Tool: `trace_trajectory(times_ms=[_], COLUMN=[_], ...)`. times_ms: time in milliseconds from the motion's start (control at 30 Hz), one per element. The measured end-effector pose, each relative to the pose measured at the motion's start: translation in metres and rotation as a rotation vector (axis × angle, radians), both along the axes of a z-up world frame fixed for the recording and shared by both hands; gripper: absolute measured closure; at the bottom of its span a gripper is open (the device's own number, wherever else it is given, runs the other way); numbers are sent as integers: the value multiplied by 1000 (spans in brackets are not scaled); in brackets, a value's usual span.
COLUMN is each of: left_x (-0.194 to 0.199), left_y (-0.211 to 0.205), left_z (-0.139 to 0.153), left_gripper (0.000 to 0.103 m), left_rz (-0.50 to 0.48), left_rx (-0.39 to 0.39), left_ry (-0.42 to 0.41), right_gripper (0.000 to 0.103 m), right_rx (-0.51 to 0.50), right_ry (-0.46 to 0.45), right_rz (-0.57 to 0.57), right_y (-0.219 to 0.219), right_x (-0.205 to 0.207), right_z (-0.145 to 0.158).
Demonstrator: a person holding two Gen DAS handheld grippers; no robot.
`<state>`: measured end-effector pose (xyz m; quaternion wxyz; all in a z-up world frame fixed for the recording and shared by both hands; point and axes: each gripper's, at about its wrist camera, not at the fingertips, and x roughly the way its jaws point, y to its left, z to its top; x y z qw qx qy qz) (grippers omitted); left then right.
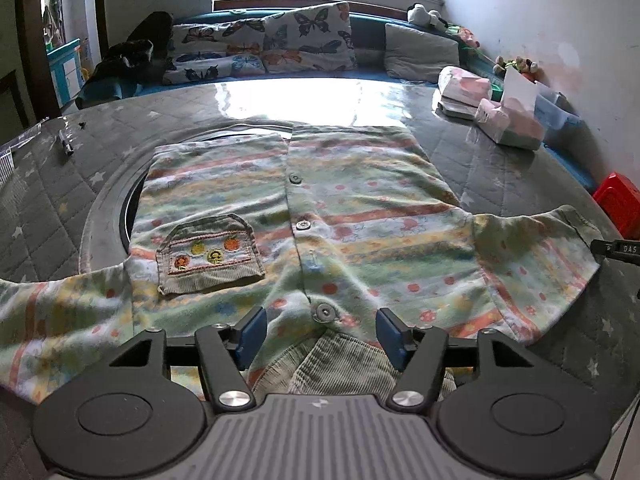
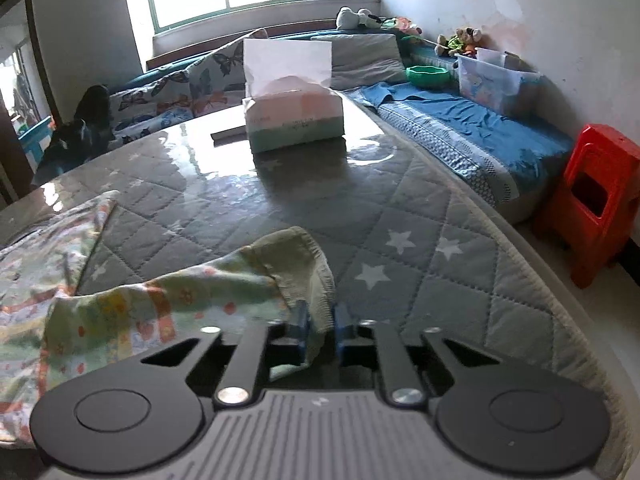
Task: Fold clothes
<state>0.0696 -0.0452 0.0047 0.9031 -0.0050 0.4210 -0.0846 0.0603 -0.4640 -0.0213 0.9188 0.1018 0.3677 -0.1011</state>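
Observation:
A striped pastel child's shirt (image 1: 320, 216) with buttons and a corduroy pocket (image 1: 210, 256) lies flat, front up, on the grey quilted table (image 1: 500, 168). My left gripper (image 1: 322, 332) is open, its blue pads either side of the corduroy collar (image 1: 340, 364) at the shirt's near edge. My right gripper (image 2: 320, 326) is shut on the cuff of the shirt's sleeve (image 2: 304, 264), holding it lifted off the table. The shirt's body (image 2: 36, 264) shows at the left of the right wrist view.
A tissue box (image 2: 294, 116) stands on the table beyond the sleeve; it and pink packs (image 1: 508, 120) sit at the far right. A pen (image 1: 66, 142) lies far left. A red stool (image 2: 592, 200) and a cushioned bench (image 2: 460, 120) flank the table's right edge.

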Motion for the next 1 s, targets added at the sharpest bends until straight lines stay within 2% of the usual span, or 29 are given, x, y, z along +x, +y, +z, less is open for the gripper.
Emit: trace_trajectory(times_ms=[233, 533, 733, 1000], left_x=[-3, -10, -16, -23], left_y=[12, 41, 66, 90], left_z=[-1, -4, -5, -8], left_gripper=[37, 36, 36, 36], left_rz=[26, 85, 140, 194], left_rx=[-10, -37, -60, -86], left_ry=[-2, -8, -16, -11], right_gripper=[96, 96, 96, 96], right_rx=[57, 104, 121, 122], right_ry=[-91, -229, -255, -202], right_rz=[72, 356, 542, 720], right_y=[21, 113, 190, 276], right_x=[-7, 1, 15, 28], right_z=[36, 109, 129, 120])
